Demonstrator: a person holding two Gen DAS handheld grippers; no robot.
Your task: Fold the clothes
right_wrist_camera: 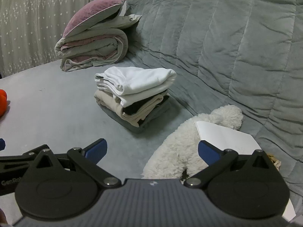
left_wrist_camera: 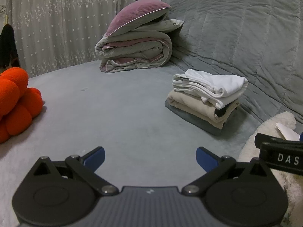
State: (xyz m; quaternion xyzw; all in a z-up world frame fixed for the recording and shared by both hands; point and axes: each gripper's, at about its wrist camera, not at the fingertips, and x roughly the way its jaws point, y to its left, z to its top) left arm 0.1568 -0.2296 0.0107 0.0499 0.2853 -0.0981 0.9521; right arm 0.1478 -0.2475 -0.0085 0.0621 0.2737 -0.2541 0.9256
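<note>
Both grippers empty and wide above the bed, folded stack ahead.

The left gripper point(left_wrist_camera: 150, 157) and right gripper point(right_wrist_camera: 152, 150) hover with jaws spread, holding nothing. The folded clothes point(right_wrist_camera: 132, 94) sit stacked on the bed point(left_wrist_camera: 113, 113), far right near the quilted cover point(right_wrist_camera: 227, 47). No unfolded garment shows except perhaps the fluffy white item point(right_wrist_camera: 181, 147) near right; I'd take it by its edges, both grippers well apart.

White tee point(right_wrist_camera: 140, 79) tops beige point(right_wrist_camera: 121, 109) and grey folds; mauve-grey quilt point(right_wrist_camera: 90, 45); orange cushion point(left_wrist_camera: 15, 102); star-dotted curtain point(left_wrist_camera: 56, 19).
</note>
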